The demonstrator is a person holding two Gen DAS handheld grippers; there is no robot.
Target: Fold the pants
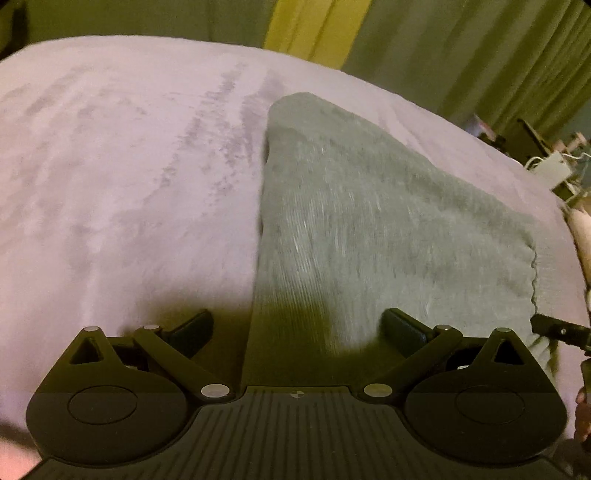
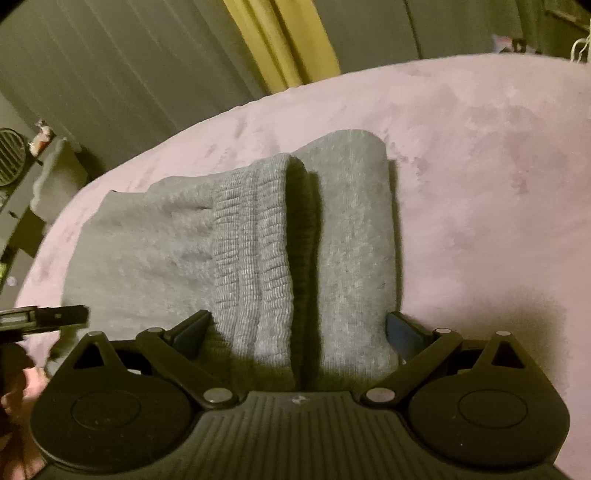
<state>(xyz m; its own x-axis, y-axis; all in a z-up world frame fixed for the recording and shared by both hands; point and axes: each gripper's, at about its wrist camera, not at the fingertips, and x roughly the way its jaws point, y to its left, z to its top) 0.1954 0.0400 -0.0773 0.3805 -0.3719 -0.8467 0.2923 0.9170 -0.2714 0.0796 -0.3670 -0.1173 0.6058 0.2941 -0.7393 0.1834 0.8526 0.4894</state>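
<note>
Grey knit pants (image 1: 369,206) lie folded on a pale pink bed cover (image 1: 110,166). In the right wrist view the pants (image 2: 347,240) show a ribbed elastic waistband (image 2: 251,251) folded over, with a dark crease beside it. My left gripper (image 1: 297,328) is open, low over the near left edge of the pants, holding nothing. My right gripper (image 2: 299,330) is open, its fingers straddling the near end of the waistband fold. The other gripper's tip (image 1: 554,328) shows at the right edge of the left wrist view, and at the left edge of the right wrist view (image 2: 48,315).
Green curtains (image 1: 461,48) with a yellow gap (image 1: 310,29) hang behind the bed. A side table with clutter (image 1: 546,162) stands at the far right. A dark round fan (image 2: 9,155) and furniture stand left of the bed in the right wrist view.
</note>
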